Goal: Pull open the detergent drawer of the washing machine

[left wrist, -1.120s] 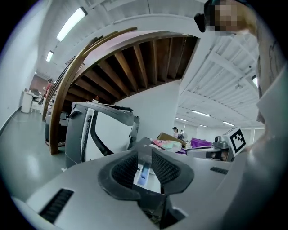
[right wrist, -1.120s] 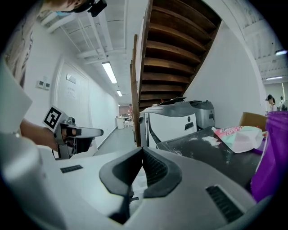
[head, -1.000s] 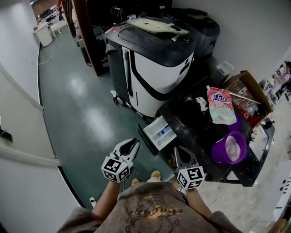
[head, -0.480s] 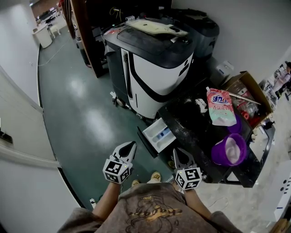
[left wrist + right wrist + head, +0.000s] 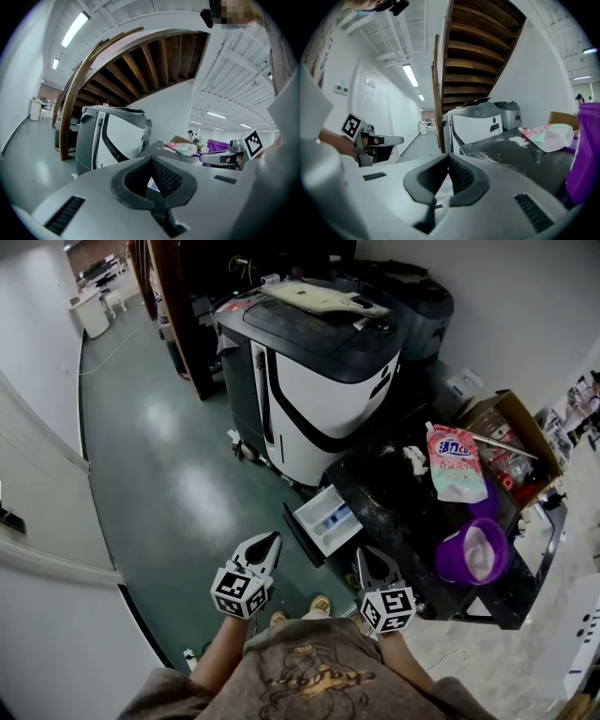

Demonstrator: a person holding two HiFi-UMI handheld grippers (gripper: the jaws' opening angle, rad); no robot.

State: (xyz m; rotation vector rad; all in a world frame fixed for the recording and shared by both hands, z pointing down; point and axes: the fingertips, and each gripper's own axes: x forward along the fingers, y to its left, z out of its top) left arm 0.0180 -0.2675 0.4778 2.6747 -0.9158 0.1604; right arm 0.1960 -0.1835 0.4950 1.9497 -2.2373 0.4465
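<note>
The low, dark washing machine (image 5: 386,495) has its detergent drawer (image 5: 328,517) standing well out of its front, the white compartments showing, so the pull looks done and little or nothing seems left. Behind it stands a larger white-and-black machine (image 5: 328,381), apart from the drawer. The green floor (image 5: 169,474) lies in front of the drawer. On the washer's dusty top surface sit a cardboard box (image 5: 511,427), a purple basin (image 5: 473,554) and a pink detergent pouch (image 5: 456,460), none near the drawer. The left gripper (image 5: 272,540) and right gripper (image 5: 361,557) hover short of the drawer, either side of it, fingers clenched on nothing.
</note>
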